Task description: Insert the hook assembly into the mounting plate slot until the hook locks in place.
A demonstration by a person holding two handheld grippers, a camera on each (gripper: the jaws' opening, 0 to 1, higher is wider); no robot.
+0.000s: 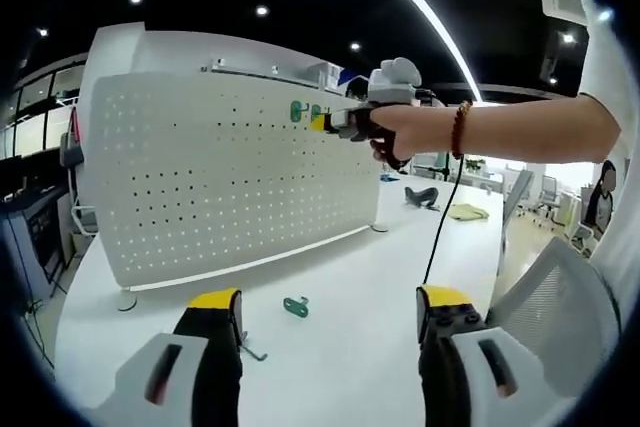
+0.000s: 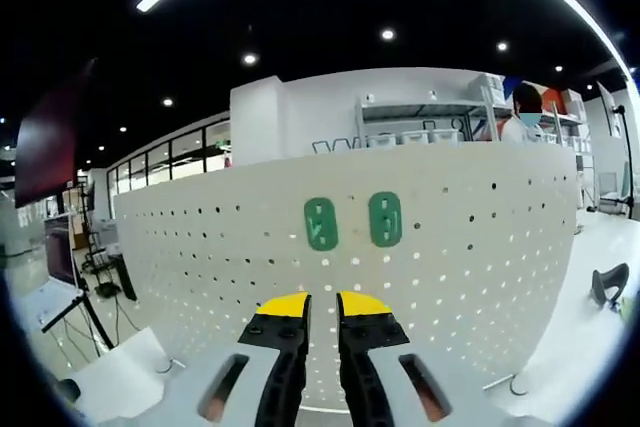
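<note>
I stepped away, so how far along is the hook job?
Two green mounting plates already sit on the white perforated panel. The right tool, nearly shut, faces them. A green hook piece still lies on the white table beyond the open left tool.

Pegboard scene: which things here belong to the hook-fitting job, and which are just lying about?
Job:
- white pegboard
- two green plates on it
- green plate on the table
- metal hook beside the left gripper
- right gripper

Lying about:
- yellow cloth
- dark object
</note>
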